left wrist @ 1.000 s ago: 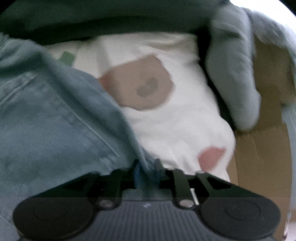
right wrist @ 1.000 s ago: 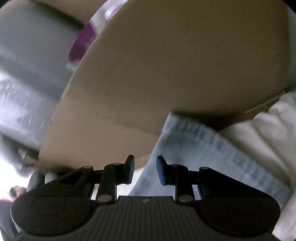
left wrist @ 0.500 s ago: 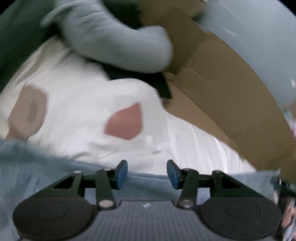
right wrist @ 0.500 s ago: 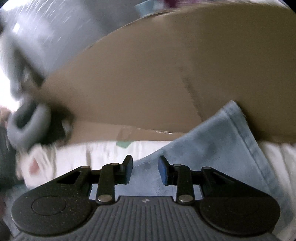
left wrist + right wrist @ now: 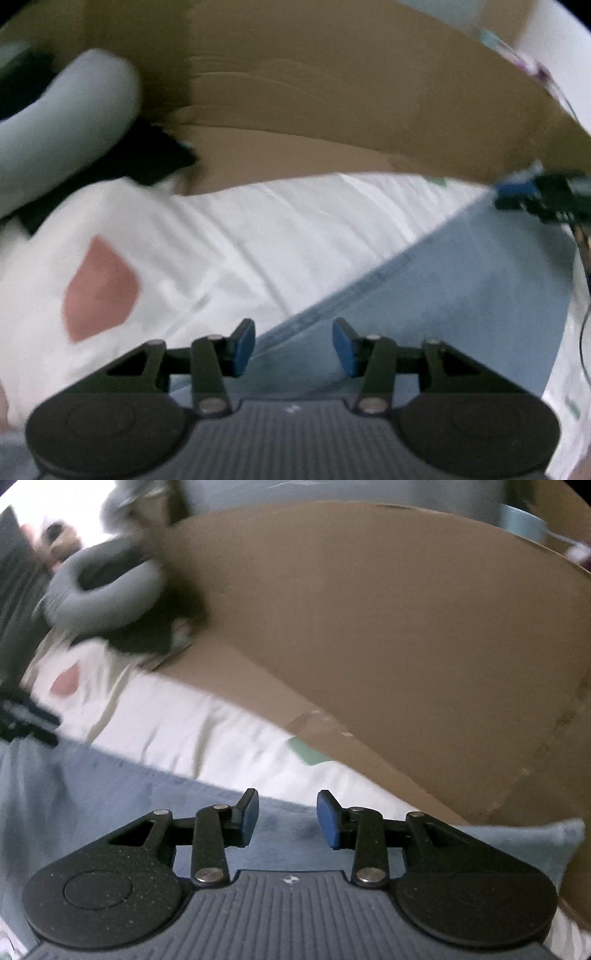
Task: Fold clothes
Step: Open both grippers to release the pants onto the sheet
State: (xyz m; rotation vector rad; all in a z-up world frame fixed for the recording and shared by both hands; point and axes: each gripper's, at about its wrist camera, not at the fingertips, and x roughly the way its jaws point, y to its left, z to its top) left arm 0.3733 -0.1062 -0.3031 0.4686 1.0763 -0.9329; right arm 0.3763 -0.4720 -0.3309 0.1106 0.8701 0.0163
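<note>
Light blue jeans lie flat over a white cloth with pink patches. My left gripper hovers open over the jeans' hem edge, nothing between its blue pads. In the right wrist view the same jeans spread across the foreground, and my right gripper stands open just above them. The right gripper's tip shows at the far right of the left wrist view, at the jeans' far corner. The left gripper's dark body shows at the left edge of the right wrist view.
A brown cardboard wall rises behind the clothes and curves round in the right wrist view as cardboard. A grey rolled garment and a dark cloth lie at the back left. The white cloth has a green patch.
The left gripper let go of the jeans and opened, then swung right. The right gripper opened wider. The jeans went from bunched and held to lying flat.
</note>
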